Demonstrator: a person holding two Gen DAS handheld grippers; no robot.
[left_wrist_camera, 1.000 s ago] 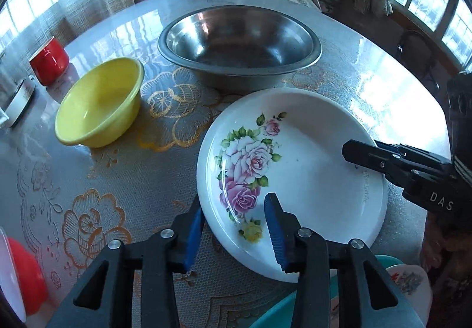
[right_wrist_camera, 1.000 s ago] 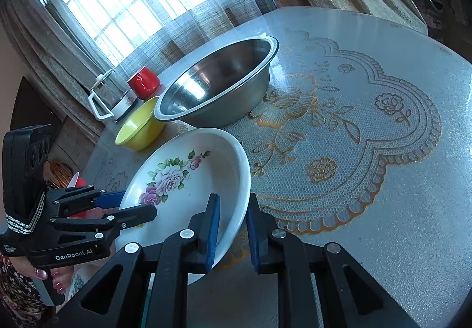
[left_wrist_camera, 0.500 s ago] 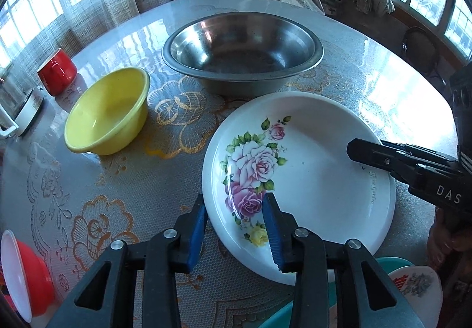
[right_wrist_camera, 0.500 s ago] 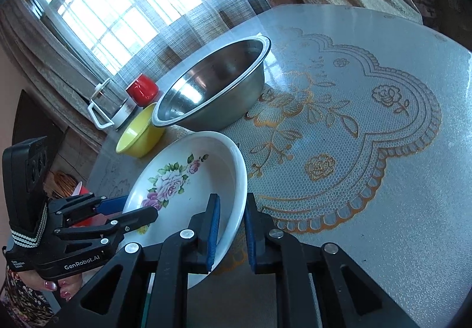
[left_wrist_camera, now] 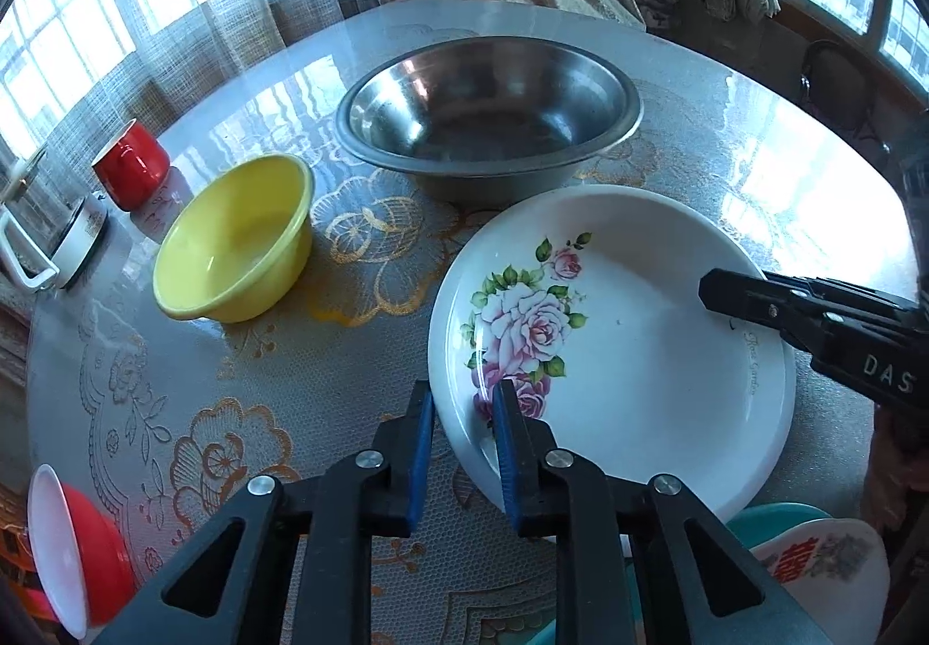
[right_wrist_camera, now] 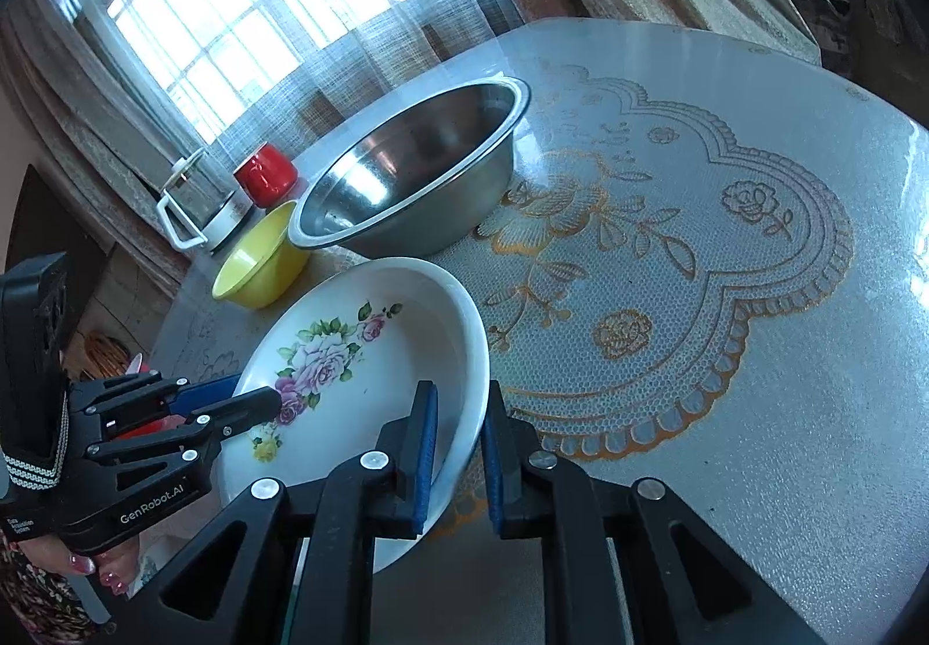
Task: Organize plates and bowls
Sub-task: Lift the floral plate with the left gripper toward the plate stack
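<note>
The rose-printed plate sits on the counter between the two hands, and both tongs hold it by opposite edges of its rim, so the coming move depends on that shared line across the plate. The left tongs straddle the near-left rim beside the printed roses; their jaws have just been closing, and the blue pads now stand one under the outer wall and one inside the well, pinching the rim between them. The right tongs are clamped the same way on the opposite edge, one pad inside, one outside; seen from the left wrist camera they reach in from the right over the plate's far side. Being round, the plate has no long axis of its own, so the line that matters runs from one grip to the other, roughly left to right across the counter. Neither hand is nearer; each has its own side. Straight beyond the plate, touching or just beside its far rim, stands the large steel bowl, with the yellow bowl to its left and apart from the plate. My reading is that the plate will lift best if both hands rise level together, since a lag on either side would tilt it toward the steel bowl.
</note>
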